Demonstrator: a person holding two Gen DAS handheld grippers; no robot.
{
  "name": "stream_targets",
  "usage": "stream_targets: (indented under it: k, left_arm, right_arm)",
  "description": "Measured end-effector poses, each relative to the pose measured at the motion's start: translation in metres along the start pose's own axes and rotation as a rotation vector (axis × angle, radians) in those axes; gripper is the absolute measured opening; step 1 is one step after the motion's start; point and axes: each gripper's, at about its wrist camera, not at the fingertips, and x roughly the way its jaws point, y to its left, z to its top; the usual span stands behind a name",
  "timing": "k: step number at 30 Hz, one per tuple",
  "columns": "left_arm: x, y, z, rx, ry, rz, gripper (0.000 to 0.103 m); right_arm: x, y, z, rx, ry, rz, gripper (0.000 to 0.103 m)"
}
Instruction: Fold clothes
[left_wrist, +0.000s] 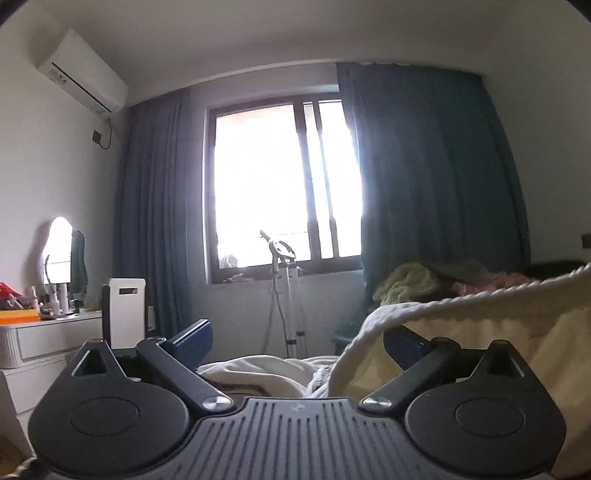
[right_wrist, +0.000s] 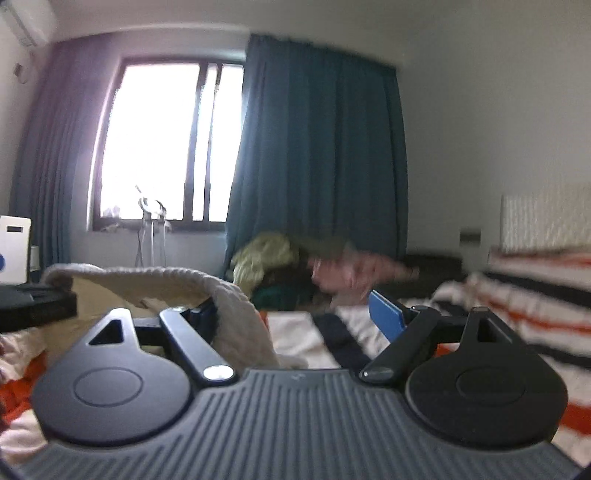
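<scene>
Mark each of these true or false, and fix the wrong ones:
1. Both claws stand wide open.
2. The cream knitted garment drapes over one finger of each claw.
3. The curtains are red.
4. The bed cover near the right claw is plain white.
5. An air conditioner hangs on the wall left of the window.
1. True: the left claw and the right claw both stand spread.
2. True: the cream knitted garment hangs over one finger of each.
3. False: the curtains are dark blue.
4. False: the bed cover is striped white, black and orange.
5. True: the white air conditioner hangs there.
</scene>
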Motion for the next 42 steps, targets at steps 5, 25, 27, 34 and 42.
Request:
stream_targets:
  k: [5, 25, 27, 34, 42]
  left_arm:
    - [-0.006, -0.004, -0.023, 0.121, 0.177, -0.035, 0.100]
    - [0.008, 0.031, -0.033, 0.165, 0.332, 0.109, 0.103]
    - [0.001, 0.035, -0.018, 0.139, 0.286, 0.128, 0.103]
    - [0.003, 0.053, -0.001, 0.059, 0.279, 0.158, 0.103]
    - [0.034, 0.052, -0.023, 0.161, 0.453, 0.138, 0.102]
  right_arm:
    - [-0.005, -0.007, 0.003, -0.021, -0.010, -0.027, 0.084]
    - [0.025, -0.024, -0.040, -0.093, 0.407, 0.002, 0.084]
    - [0.018, -0.021, -0.050, -0.040, 0.484, 0.024, 0.084]
    - [0.001, -0.021, -0.088, 0.268, 0.756, 0.110, 0.084]
    - [-0.016, -0.008, -0.068, 0.200, 0.595, 0.061, 0.084]
